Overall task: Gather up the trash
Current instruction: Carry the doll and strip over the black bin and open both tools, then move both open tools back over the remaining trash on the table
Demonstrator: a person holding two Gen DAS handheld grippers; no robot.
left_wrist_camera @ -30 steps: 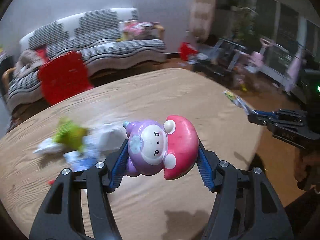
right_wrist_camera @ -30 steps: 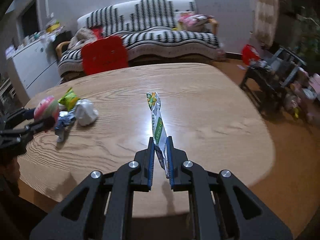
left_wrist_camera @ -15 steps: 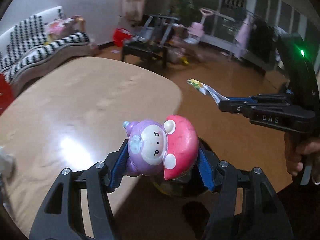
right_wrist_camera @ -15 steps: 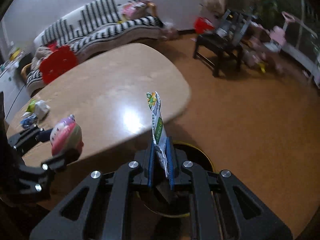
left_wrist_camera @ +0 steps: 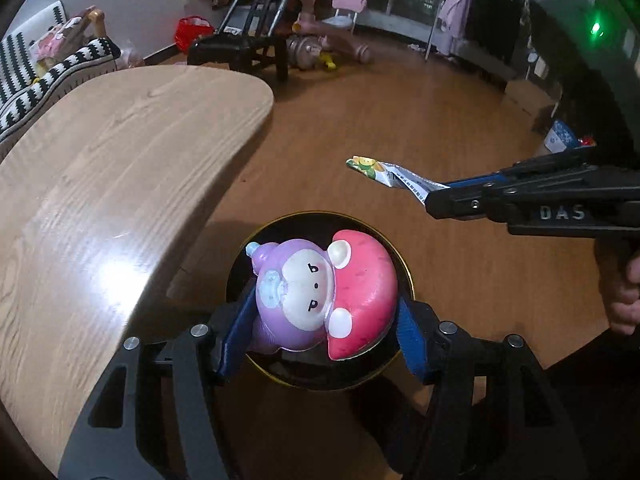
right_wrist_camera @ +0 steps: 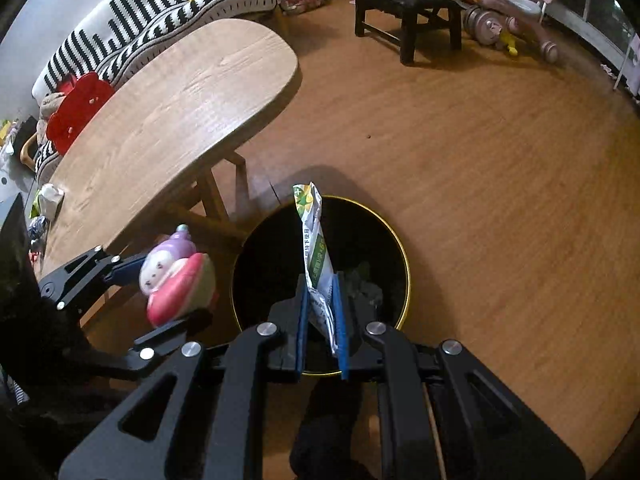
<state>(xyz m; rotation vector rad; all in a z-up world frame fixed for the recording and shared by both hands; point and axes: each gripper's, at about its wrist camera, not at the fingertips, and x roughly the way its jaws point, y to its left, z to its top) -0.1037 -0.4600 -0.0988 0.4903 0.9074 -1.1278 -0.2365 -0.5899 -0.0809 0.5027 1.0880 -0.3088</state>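
Left wrist view: the left gripper (left_wrist_camera: 324, 320) points steeply down, its blue pads clenched on a mushroom toy (left_wrist_camera: 320, 300), a purple figure with a pale face and a red, white-spotted cap, lying on its side between the jaws. Directly beneath the toy sits a round black trash bin (left_wrist_camera: 402, 264) with a thin yellow rim, standing on the wooden floor (left_wrist_camera: 400, 120) just beside the edge of the light wooden table (left_wrist_camera: 120, 160). From the right edge the right gripper (left_wrist_camera: 430, 196) reaches in level, jaws pressed together on a crumpled wrapper (left_wrist_camera: 380, 168) with green and yellow print; the wrapper's free end sticks out over the floor just beyond the bin's rim. A hand (left_wrist_camera: 624, 296) wraps that gripper's handle. A striped sofa (left_wrist_camera: 52, 76), a black chair (left_wrist_camera: 248, 40) and a pink ride-on toy (left_wrist_camera: 340, 12) stand further back. Right wrist view: the right gripper (right_wrist_camera: 322, 320) is clamped on the wrapper (right_wrist_camera: 314, 240), which stands upright between the pads above the bin's (right_wrist_camera: 400, 248) dark opening; some pale rubbish lies inside. To the left the left gripper (right_wrist_camera: 176, 280) holds the mushroom toy (right_wrist_camera: 172, 276) near the bin's rim, over the floor by the table leg. Other litter (right_wrist_camera: 48, 200) rests on the table's (right_wrist_camera: 180, 112) far left end, well apart.
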